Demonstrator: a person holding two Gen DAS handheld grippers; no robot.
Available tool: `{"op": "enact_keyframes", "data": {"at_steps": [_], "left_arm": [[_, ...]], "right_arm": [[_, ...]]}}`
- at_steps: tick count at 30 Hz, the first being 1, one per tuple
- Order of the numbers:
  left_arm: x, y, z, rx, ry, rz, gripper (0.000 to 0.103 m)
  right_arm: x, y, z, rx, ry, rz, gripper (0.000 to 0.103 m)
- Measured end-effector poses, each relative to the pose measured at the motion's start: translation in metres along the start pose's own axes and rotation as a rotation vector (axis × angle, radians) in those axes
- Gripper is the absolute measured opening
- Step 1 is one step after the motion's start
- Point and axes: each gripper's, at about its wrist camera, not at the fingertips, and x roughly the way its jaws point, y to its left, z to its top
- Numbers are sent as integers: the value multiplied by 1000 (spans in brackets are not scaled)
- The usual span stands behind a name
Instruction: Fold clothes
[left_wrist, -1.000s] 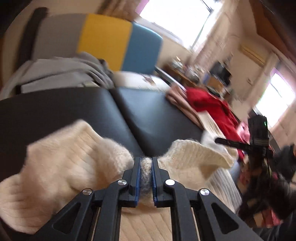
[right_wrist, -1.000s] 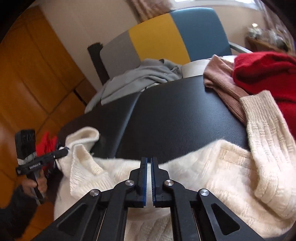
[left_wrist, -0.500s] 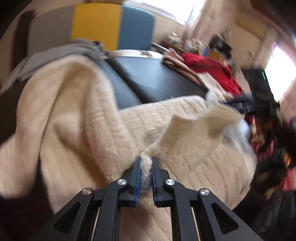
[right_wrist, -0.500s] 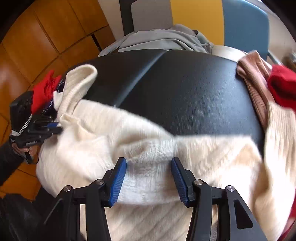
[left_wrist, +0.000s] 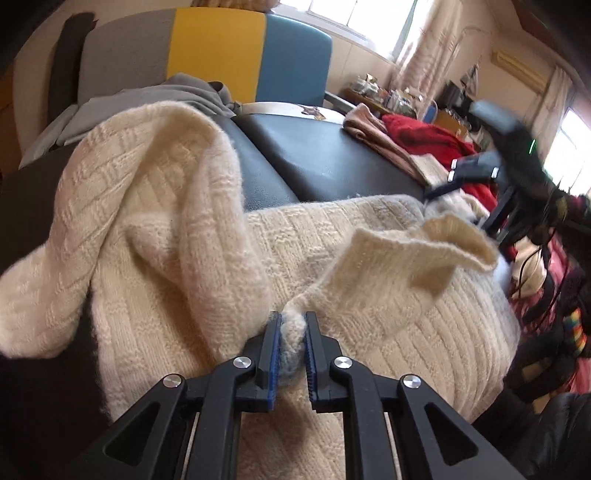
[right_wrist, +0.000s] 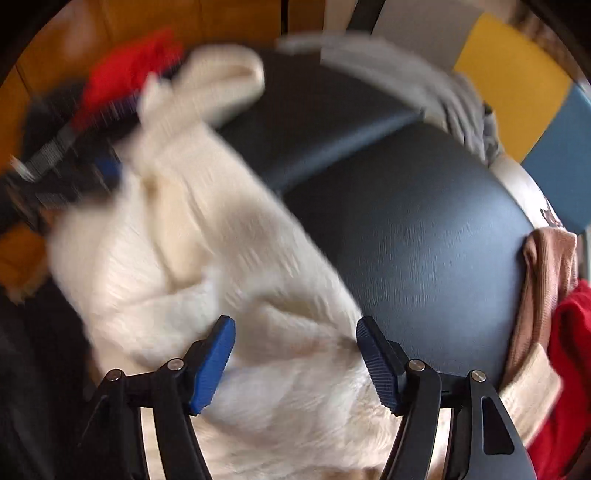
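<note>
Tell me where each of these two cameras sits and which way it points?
Left wrist: rides on the left gripper, looking forward along fingers shut on the cream cable-knit sweater; the other gripper shows at right.
Right wrist: rides on the right gripper, jaws wide open above the same sweater, image blurred.
Shared: sweater, black padded bench, red garment.
</note>
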Motion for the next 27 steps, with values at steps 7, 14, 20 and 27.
{"op": "enact_keyframes", "data": {"at_steps": [7, 14, 20, 27], "left_arm": [[0, -5, -5, -17, -37, 44, 10], [-10, -1, 14, -120, -155, 83, 9], [2, 15, 89, -93, -265, 179, 9], [42, 60, 173, -196, -273, 272, 10]], "right_arm": [[-25, 32, -41, 103, -136, -173, 14], [-58, -13, -49, 396, -339, -176, 11], [-94, -97, 5, 581, -568, -191, 1], [-83, -166, 31, 784, -662, -117, 6]]}}
